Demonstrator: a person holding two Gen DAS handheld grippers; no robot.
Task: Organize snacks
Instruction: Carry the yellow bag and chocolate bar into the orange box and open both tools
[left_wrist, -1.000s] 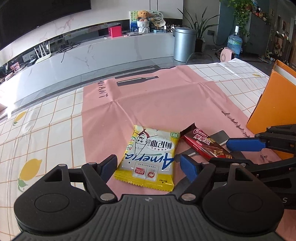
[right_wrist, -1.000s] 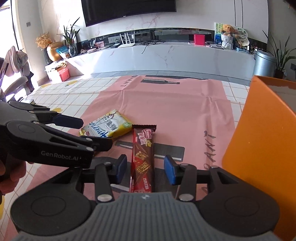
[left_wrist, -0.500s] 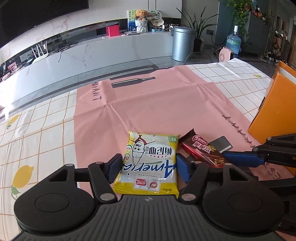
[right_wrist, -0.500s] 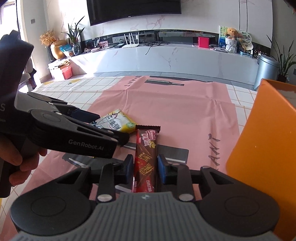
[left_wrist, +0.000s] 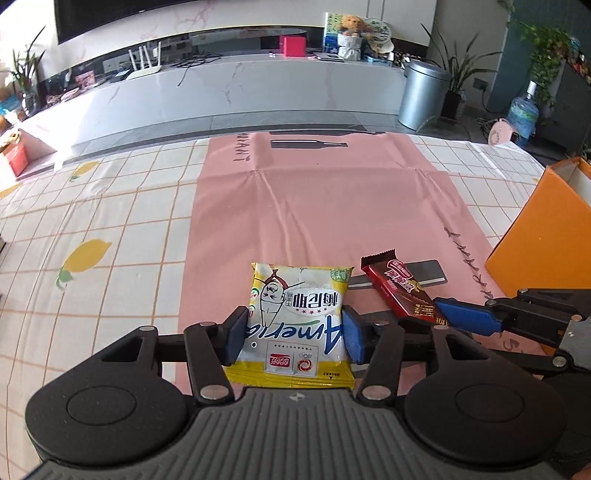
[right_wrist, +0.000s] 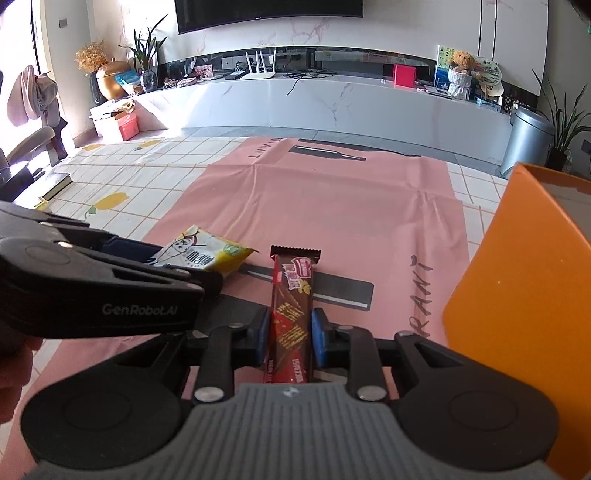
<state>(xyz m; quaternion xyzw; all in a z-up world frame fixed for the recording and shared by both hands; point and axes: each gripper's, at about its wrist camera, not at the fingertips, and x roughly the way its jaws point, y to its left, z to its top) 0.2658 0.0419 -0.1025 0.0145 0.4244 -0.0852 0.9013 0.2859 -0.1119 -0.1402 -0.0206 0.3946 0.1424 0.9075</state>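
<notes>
Living room; counter (left_wrist: 110, 206) is being covered by a lemon-check cloth and pink mat. Left gripper (left_wrist: 293, 338) is closing onto the yellow snack packet (left_wrist: 295, 325), pads touching. Right gripper (right_wrist: 288, 338) is being kept clamped on the chocolate wafer bar (right_wrist: 293, 306), likely for transfer into the nearby orange box (right_wrist: 524, 295).

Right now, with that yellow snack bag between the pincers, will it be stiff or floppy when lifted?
Probably floppy: the yellow bag is a thin, puffy pouch, and its far end sticks out well past the closing left gripper, so it may droop. It looks light for its size. The glossy film could slip, though the pads grip both side edges.
</notes>
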